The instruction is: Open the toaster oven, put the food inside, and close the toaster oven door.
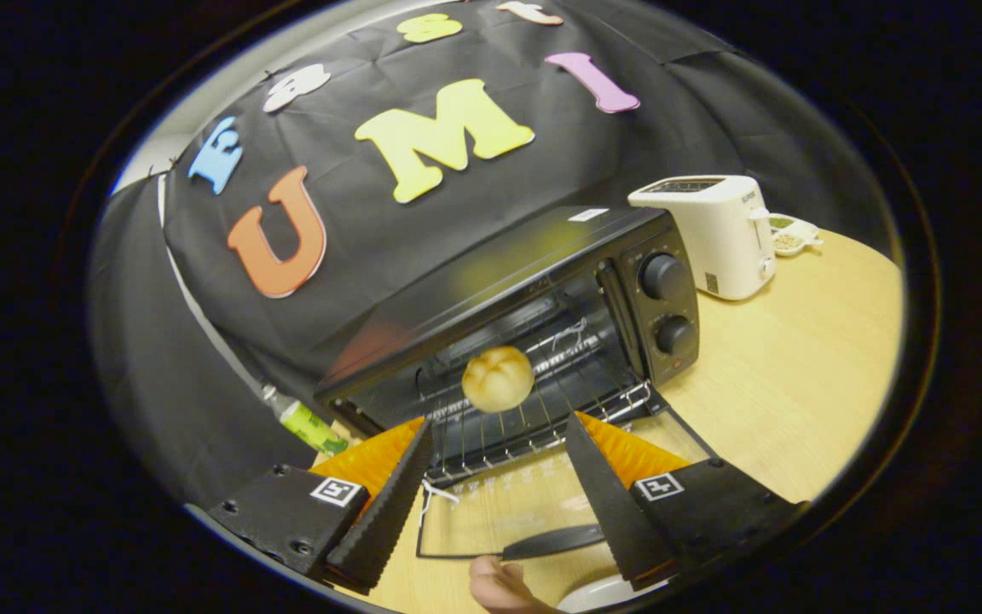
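Along the tabletop's (798,375) back edge stands the toaster oven (542,315), its glass door (525,512) folded down flat toward the jaws. Beside it, nearer the far corner, sits a white toaster (717,234). On the oven's wire rack (534,418) rests the bread roll (498,379). The gripper (499,503) hangs over the door, jaws spread and holding nothing.

One toaster oven (542,315), one bun (498,379), one toaster (717,234) at two o'clock, one bottle (308,424), one dish (792,234), one gripper (498,503), fingers apart.
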`<state>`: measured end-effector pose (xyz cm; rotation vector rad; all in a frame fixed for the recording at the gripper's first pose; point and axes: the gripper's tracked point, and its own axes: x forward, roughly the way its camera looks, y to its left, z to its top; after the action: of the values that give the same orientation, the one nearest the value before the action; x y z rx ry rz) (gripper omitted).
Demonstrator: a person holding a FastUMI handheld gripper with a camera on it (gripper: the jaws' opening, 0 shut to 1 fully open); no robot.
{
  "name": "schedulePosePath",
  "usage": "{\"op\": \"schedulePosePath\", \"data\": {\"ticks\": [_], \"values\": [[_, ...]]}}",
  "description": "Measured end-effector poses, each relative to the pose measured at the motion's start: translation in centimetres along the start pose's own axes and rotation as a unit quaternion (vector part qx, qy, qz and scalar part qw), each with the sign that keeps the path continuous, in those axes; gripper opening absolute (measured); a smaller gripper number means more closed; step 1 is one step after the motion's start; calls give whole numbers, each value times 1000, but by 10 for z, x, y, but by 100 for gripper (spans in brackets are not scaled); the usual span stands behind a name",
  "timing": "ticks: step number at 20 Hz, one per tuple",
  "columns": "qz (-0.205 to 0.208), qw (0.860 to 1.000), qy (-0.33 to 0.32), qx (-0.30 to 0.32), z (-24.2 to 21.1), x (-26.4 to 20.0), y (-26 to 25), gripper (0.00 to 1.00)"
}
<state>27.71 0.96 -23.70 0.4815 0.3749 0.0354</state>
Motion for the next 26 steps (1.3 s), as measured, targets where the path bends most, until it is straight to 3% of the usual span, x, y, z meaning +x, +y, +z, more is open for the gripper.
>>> {"op": "schedulePosePath", "data": {"ticks": [4, 9, 11, 21, 26], "values": [[5, 999, 38, -20, -25, -30, 3, 100], [-44, 984, 54, -165, -49, -45, -16, 100], [-47, 980, 50, -189, -56, -50, -15, 100], [-69, 972, 113, -195, -115, -42, -31, 100], [-83, 971, 121, -190, -120, -25, -41, 100]]}}
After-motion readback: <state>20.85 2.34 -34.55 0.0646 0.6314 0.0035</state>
